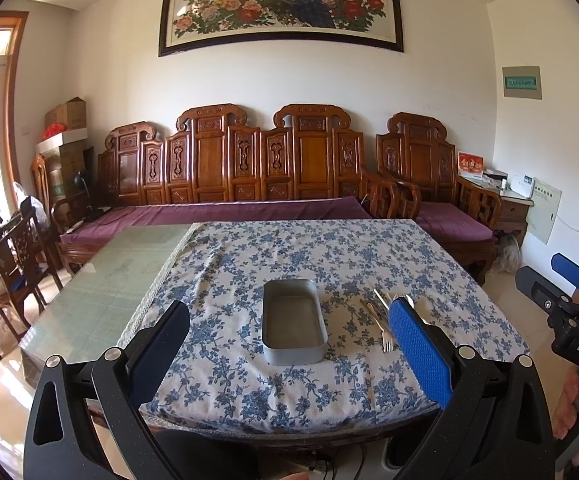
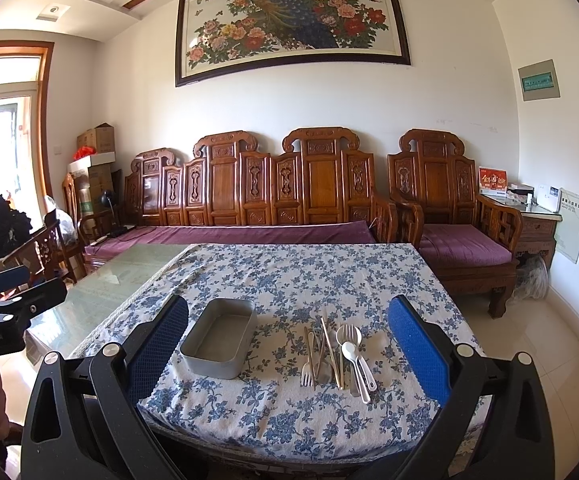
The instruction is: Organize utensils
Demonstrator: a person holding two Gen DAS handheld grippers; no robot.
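Hovering off the table's near edge (image 2: 249, 446), both grippers (image 1: 289, 344) (image 2: 289, 344) gape, released.

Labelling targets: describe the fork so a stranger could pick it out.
On the table's blue-flowered cloth, right of the empty metal tin, lies a pile of utensils. The fork lies at the pile's left edge, the only piece with prongs, pointing toward the near table edge.

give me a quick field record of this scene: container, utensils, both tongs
container: metal tin, empty, on floral tablecloth
utensils: loose pile to the right of the tin, none inside; fork, white spoons, chopsticks
left tongs: open, holding nothing, short of the table
right tongs: open, holding nothing
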